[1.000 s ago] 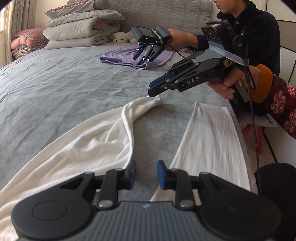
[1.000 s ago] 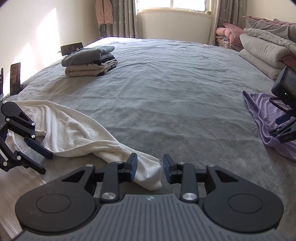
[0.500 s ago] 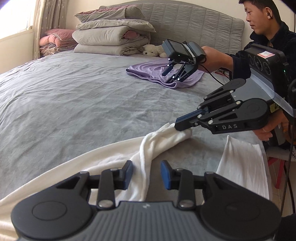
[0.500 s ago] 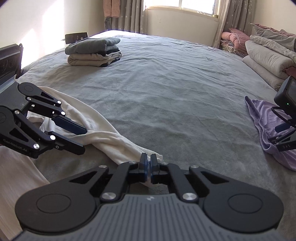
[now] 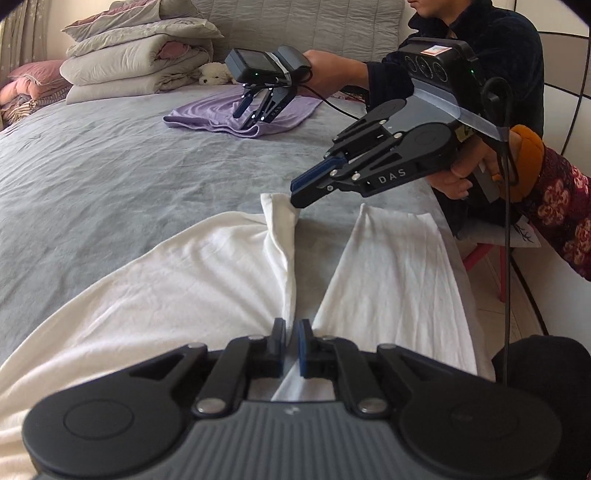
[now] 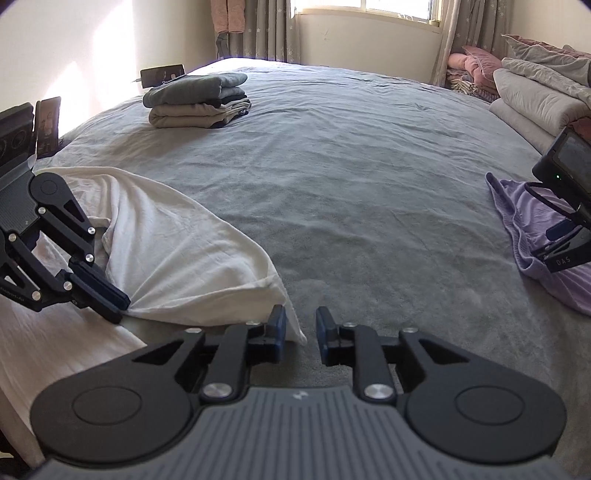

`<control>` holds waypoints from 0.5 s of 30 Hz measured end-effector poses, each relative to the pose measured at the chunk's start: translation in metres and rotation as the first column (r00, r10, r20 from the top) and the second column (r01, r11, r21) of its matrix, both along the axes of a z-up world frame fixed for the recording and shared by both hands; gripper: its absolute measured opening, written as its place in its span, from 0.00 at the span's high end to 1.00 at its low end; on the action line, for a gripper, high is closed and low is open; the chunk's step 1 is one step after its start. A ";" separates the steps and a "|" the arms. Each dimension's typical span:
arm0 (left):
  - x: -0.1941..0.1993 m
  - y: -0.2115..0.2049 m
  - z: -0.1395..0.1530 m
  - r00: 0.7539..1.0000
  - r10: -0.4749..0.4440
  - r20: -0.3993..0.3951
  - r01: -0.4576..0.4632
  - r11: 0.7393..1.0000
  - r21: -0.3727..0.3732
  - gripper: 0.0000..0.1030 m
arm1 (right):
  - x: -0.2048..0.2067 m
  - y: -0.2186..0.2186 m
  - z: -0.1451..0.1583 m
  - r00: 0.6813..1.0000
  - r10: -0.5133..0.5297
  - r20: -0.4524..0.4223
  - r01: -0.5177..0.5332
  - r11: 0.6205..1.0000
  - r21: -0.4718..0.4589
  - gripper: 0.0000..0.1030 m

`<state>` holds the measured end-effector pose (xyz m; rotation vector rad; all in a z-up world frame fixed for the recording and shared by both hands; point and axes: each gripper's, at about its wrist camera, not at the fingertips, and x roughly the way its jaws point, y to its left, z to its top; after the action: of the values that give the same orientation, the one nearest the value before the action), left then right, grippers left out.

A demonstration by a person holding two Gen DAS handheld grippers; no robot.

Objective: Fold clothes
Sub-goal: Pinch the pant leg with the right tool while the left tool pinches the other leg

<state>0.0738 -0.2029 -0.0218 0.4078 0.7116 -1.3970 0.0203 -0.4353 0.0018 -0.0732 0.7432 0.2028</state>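
Where it gaped before, left hand-held gripper (image 5: 291, 347) clamps white garment (image 5: 177, 280), right hand-held gripper (image 6: 300, 334) reopening

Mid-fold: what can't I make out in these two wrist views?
- Left wrist view: near end of white cloth garment, cut off by lower edge and left gripper body.
- Right wrist view: purple ribbed garment, cut by right edge, partly behind another gripper.

Sunlit window (image 6: 402, 18), curtains (image 6: 258, 29), and a wide grey bed (image 6: 369, 184).
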 end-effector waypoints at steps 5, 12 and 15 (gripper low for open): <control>0.002 0.006 0.003 0.999 0.021 -0.027 -0.021 1.000 -0.022 0.86 | 0.013 0.003 0.005 0.999 -0.020 0.033 0.018 0.998 0.061 0.57; 0.007 0.018 0.005 0.997 0.065 -0.032 -0.066 0.997 -0.037 0.79 | 0.046 0.025 -0.006 1.000 -0.004 -0.013 0.004 0.999 0.044 0.57; 0.012 0.030 0.006 0.995 0.101 -0.017 -0.102 0.994 -0.038 0.75 | 0.053 0.027 -0.015 0.999 -0.019 -0.047 0.018 1.000 -0.025 0.57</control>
<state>0.0858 -0.1732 -0.0154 0.3270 0.7071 -1.3166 0.0733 -0.4085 -0.0137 -0.0853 0.7934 0.1785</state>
